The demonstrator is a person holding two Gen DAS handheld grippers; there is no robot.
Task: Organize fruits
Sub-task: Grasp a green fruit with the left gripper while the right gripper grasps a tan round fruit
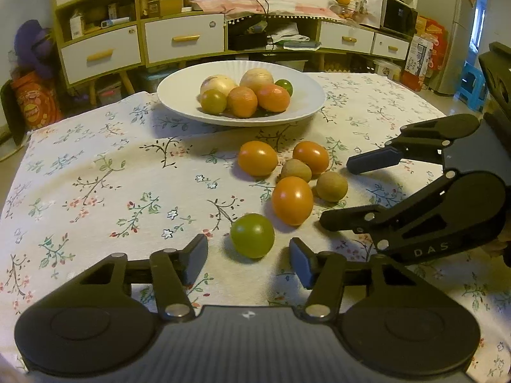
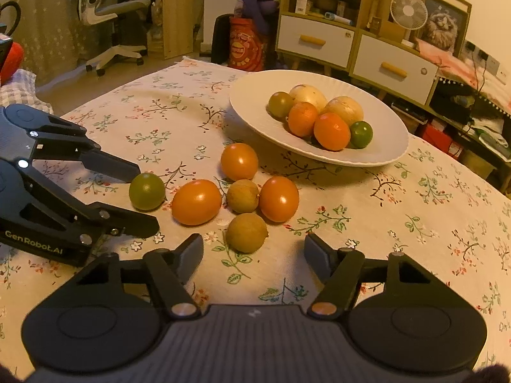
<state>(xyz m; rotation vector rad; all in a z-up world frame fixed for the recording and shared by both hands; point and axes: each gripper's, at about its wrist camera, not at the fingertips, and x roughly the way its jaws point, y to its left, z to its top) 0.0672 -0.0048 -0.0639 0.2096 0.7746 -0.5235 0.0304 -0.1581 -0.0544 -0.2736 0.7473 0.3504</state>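
Left tool spread, straddling green fruit, untouched; right tool spread, brown fruit just ahead; plate toward far bench edge

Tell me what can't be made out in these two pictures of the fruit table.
- The plate: the fruits behind its front row are partly hidden by one another in both views.
- The green fruit: in the right wrist view, the left gripper blocks any sight of contact.
- The person: cut off by the frame edges.
- Labels on the shelf: too small.
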